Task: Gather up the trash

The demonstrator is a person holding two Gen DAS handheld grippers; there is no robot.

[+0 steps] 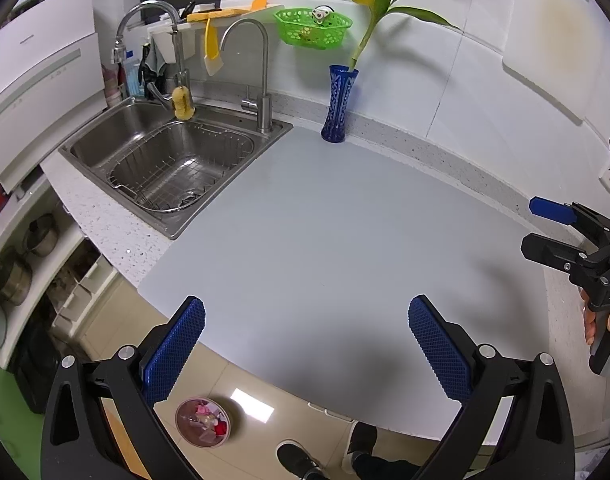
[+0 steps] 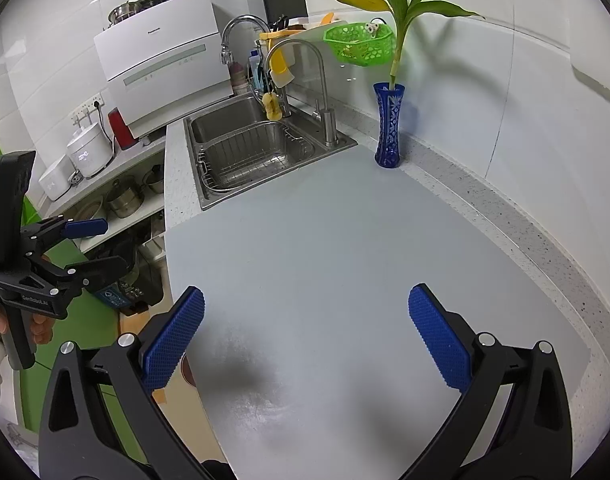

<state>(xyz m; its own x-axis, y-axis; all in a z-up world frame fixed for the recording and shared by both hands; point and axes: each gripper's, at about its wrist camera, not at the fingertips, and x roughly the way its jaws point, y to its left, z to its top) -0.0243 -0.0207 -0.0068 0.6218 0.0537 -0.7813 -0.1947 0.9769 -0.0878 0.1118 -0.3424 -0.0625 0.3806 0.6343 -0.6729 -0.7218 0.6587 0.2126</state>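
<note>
Both grippers spread wide, holding nothing: left gripper (image 1: 307,312) and right gripper (image 2: 307,304) hover over the grey mat (image 1: 325,232). Trash sits in a round bin (image 1: 203,422) on the floor below the counter edge (pink and red bits inside). Blue vase (image 2: 389,126) with a plant stands at the back wall, just beside the sink (image 1: 173,160).

bin (image 1: 203,423) contents blurred; shoe (image 1: 295,460) cut off by frame edge
</note>
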